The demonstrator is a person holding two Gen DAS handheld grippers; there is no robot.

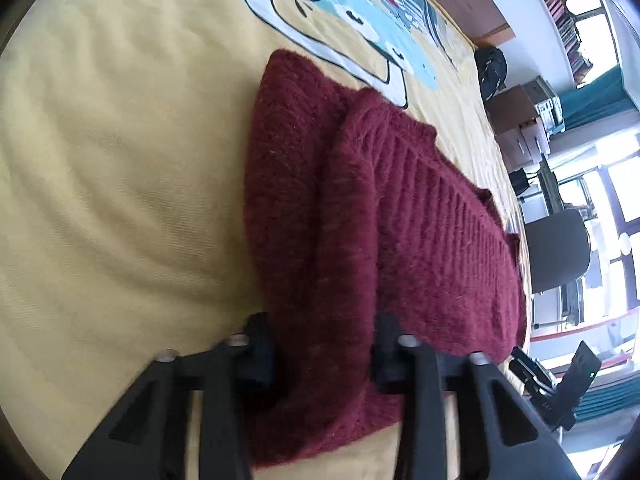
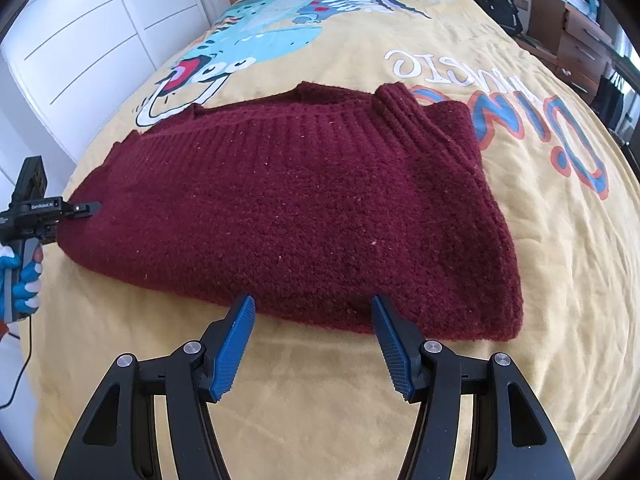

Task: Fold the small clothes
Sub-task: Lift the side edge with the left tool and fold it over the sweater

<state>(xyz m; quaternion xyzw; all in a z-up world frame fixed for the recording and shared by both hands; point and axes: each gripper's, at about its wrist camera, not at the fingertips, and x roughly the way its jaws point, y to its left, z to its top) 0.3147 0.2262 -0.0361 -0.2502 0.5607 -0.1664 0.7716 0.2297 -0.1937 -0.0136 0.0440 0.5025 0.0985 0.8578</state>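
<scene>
Maroon knitted sweater (image 2: 304, 208) lies folded on the yellow bedspread (image 2: 500, 92). Left tongs (image 1: 320, 360) clamp its left edge; right tongs (image 2: 314, 312) gape wide just beside its near edge.

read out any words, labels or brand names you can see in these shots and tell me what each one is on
"GenRobot.AI": white label on the body of the left gripper, seen from the right wrist.
"DINO": large orange-and-blue letters, upside down, on the yellow bedspread.
White lettering above it on the bedspread: upside down, not clearly readable.
Book spines on the shelf: too small to read.
Maroon sweater: no text.
</scene>
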